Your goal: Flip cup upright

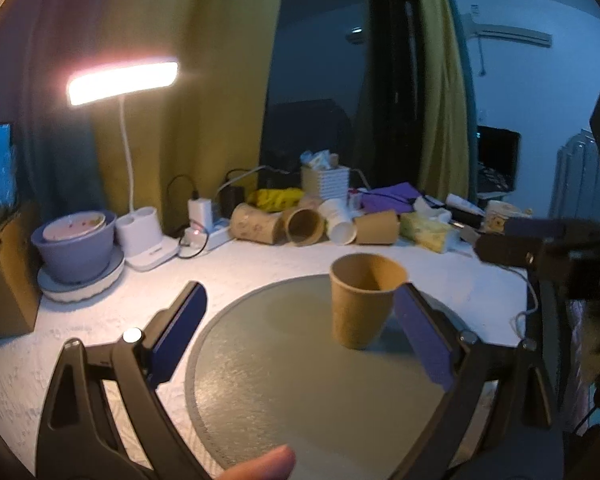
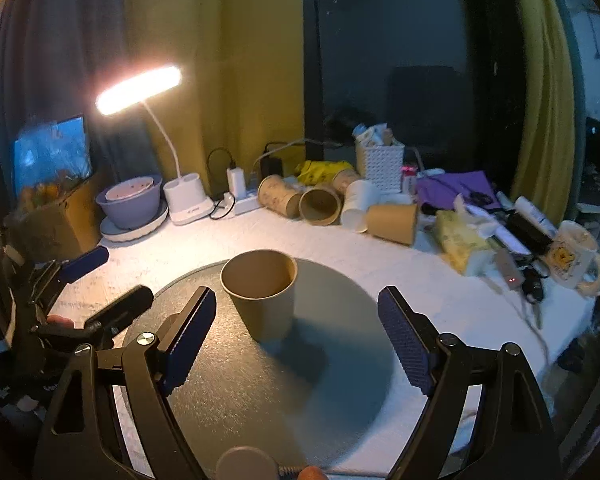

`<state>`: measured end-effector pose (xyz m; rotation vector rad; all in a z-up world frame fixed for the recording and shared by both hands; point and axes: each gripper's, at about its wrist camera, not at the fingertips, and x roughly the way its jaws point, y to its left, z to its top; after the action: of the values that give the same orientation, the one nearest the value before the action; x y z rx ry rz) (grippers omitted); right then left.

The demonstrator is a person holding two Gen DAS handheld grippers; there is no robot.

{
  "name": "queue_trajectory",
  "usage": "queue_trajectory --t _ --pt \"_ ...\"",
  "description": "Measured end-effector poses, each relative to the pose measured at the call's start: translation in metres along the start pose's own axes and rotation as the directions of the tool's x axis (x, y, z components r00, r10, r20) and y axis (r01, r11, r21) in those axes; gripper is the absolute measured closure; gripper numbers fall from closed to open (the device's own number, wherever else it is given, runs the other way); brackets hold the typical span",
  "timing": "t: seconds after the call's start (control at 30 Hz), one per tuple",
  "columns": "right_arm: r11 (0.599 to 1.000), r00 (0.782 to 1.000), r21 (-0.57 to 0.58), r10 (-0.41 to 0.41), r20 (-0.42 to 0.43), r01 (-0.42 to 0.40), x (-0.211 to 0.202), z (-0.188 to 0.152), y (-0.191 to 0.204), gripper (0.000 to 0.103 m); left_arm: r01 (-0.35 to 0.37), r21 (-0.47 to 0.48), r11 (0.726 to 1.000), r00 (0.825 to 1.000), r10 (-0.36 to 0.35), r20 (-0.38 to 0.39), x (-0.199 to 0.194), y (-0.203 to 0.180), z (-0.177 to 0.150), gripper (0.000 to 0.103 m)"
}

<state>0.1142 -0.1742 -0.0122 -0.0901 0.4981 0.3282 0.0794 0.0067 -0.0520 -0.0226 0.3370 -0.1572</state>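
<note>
A: Why are both claws spread wide, the right claw [image 2: 296, 336] and the left claw [image 1: 300, 332], gripping nothing?

B: I'd say the job is done. The cup [image 2: 262, 294] stands mouth-up on the round mat [image 2: 236, 392], freed; spare cups [image 2: 320, 204] lie behind on the desk [image 2: 440, 300].

Brown paper cup [image 2: 260, 292]; dark grey round mat [image 2: 260, 380]; white speckled table [image 2: 440, 280]; lavender bowl [image 1: 74, 250]; blue gripper pads [image 2: 402, 338].
</note>
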Motion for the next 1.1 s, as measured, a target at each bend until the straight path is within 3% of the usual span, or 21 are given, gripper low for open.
queue_trajectory --t 0.3,0.43,0.57,0.8,1.1 --pt "0.999 0.995 0.022 -0.041 0.093 0.039 -0.049 0.014 -0.014 0.017 0.059 0.013 0.998 0.998 -0.06 0.02 -0.036 -0.03 0.044 0.007" --pt "0.998 0.991 0.024 -0.053 0.126 0.05 -0.067 0.021 -0.016 0.017 0.038 0.018 0.999 0.997 -0.039 0.065 -0.054 -0.039 0.064 0.007" --pt "0.998 0.987 0.032 -0.06 0.148 0.056 -0.081 0.028 -0.017 0.017 0.049 -0.015 0.999 0.997 -0.048 0.063 -0.061 -0.041 0.079 0.007" --pt "0.998 0.988 0.03 -0.061 0.142 0.057 -0.087 0.033 -0.013 0.017 0.044 0.008 0.999 0.996 -0.045 0.071 -0.073 -0.043 0.083 0.007" --pt "0.999 0.995 0.007 -0.045 0.093 0.044 -0.063 0.029 -0.001 0.017 0.057 -0.006 0.998 0.998 -0.057 0.023 -0.055 -0.033 0.076 0.007"
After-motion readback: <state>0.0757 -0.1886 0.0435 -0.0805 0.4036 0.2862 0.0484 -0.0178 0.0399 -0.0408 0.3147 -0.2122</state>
